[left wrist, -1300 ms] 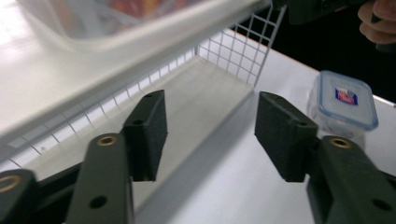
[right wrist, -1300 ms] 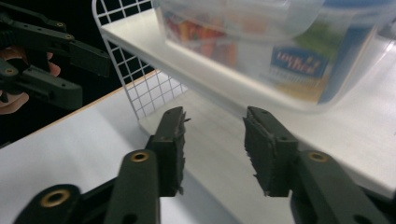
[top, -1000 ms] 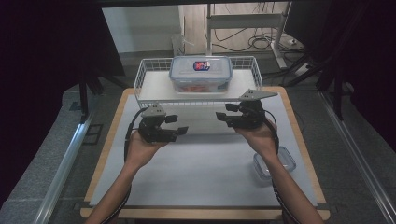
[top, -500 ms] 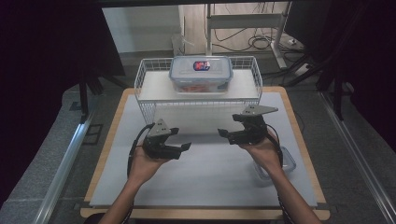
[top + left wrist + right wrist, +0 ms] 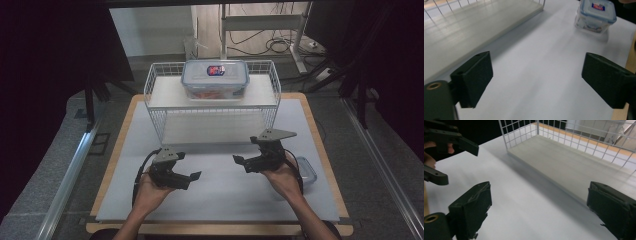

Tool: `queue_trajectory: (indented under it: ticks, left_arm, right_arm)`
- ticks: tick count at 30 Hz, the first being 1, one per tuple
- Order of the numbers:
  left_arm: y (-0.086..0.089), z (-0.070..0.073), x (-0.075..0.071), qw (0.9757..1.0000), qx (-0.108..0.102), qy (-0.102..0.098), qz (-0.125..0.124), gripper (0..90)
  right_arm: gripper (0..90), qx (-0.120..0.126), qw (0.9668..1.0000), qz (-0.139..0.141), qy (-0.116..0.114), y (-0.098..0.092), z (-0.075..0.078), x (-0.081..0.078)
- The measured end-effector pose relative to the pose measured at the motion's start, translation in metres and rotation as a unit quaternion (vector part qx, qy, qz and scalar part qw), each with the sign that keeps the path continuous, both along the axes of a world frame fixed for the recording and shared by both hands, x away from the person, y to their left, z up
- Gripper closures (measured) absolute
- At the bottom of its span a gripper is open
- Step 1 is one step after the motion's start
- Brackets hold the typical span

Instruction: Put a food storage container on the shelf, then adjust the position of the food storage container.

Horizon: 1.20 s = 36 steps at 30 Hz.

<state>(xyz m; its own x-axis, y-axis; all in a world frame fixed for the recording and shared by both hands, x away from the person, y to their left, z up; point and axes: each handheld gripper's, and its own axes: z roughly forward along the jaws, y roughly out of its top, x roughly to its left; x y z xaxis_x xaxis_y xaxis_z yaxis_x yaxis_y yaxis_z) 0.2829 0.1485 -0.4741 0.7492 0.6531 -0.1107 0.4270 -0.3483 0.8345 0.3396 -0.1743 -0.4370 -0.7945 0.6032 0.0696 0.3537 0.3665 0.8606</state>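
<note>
Small container (image 5: 306, 170) half hidden behind right gripper (image 5: 245, 162)

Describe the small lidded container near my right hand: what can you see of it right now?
The small container is a clear plastic box with rounded corners, a blue-trimmed snap-on lid and a red-and-blue label on top. The lid is on. It stands upright on the white mat near the table's right edge, partly hidden behind the right wrist in the high view. Nothing grips it; the right hand-held gripper is open and points away, towards the table's middle. Its contents cannot be made out.
</note>
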Motion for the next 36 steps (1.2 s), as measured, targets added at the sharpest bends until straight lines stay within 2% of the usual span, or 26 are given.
queue_trajectory:
  ticks: [3, 13, 17, 22, 26, 32, 36]
  left_arm:
    - [0.000, -0.006, -0.006, 1.0000, 0.007, 0.000, 0.002, 7.6]
    - [0.013, -0.019, -0.028, 0.9991, 0.025, -0.019, 0.029, 2.6]
    - [0.019, -0.026, -0.037, 0.9993, 0.013, -0.010, 0.035, 1.9]
    - [0.022, -0.036, -0.047, 0.9992, 0.017, 0.001, 0.037, 1.2]
    - [0.020, -0.043, -0.046, 0.9989, 0.030, 0.004, 0.036, 1.2]
    - [0.019, -0.044, -0.046, 0.9980, 0.048, -0.003, 0.042, 1.4]
    - [0.021, -0.043, -0.046, 0.9976, 0.047, -0.004, 0.050, 1.9]
  right_arm:
    - [4.1, 0.005, 1.0000, 0.004, 0.005, -0.001, -0.004, -0.007]
    - [2.3, -0.018, 0.9998, -0.006, 0.001, -0.006, -0.024, -0.031]
    - [2.3, -0.023, 0.9997, 0.002, 0.006, -0.007, -0.028, -0.039]
    - [2.3, -0.042, 0.9991, 0.009, 0.008, -0.008, -0.037, -0.048]
    - [2.3, -0.062, 0.9980, 0.010, 0.010, -0.007, -0.044, -0.049]
    - [2.3, -0.071, 0.9974, 0.006, 0.012, -0.008, -0.046, -0.047]
    - [2.3, -0.088, 0.9959, -0.006, 0.019, -0.010, -0.048, -0.044]
